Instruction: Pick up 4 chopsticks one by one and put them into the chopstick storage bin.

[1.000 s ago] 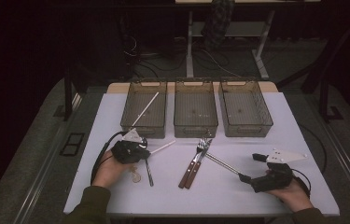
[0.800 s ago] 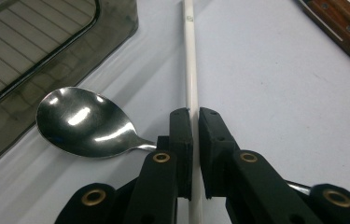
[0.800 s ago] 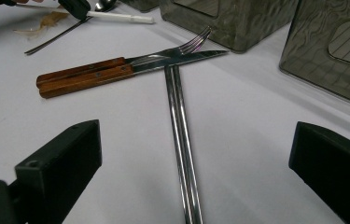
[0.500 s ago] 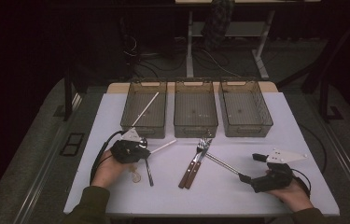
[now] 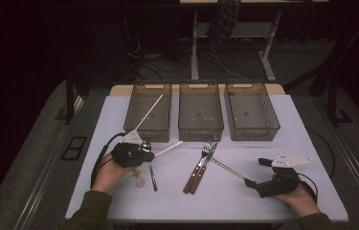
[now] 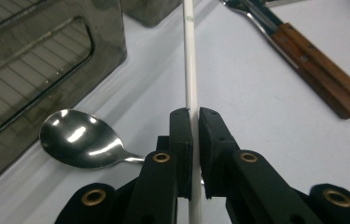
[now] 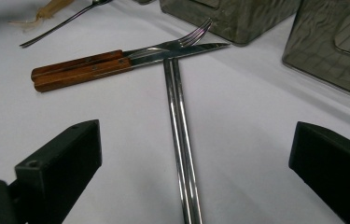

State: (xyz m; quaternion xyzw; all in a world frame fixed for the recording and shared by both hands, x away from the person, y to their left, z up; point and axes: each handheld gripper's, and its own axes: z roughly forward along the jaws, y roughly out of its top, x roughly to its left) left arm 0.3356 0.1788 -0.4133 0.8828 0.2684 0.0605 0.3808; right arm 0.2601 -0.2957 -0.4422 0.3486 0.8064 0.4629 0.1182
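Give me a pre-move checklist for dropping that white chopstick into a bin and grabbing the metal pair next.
1. Left tool shut on the white chopstick: ok.
2. Chopstick free of the spoon beside it: ok, apart.
3. Left bin reachable, its near wall close ahead: ok; a second white chopstick already leans in it.
4. Right tool open wide: ok.
5. Metal chopsticks centred between its jaws: ok, not yet gripped.
6. Their far tips clear of the knife and fork: not ok, they touch.
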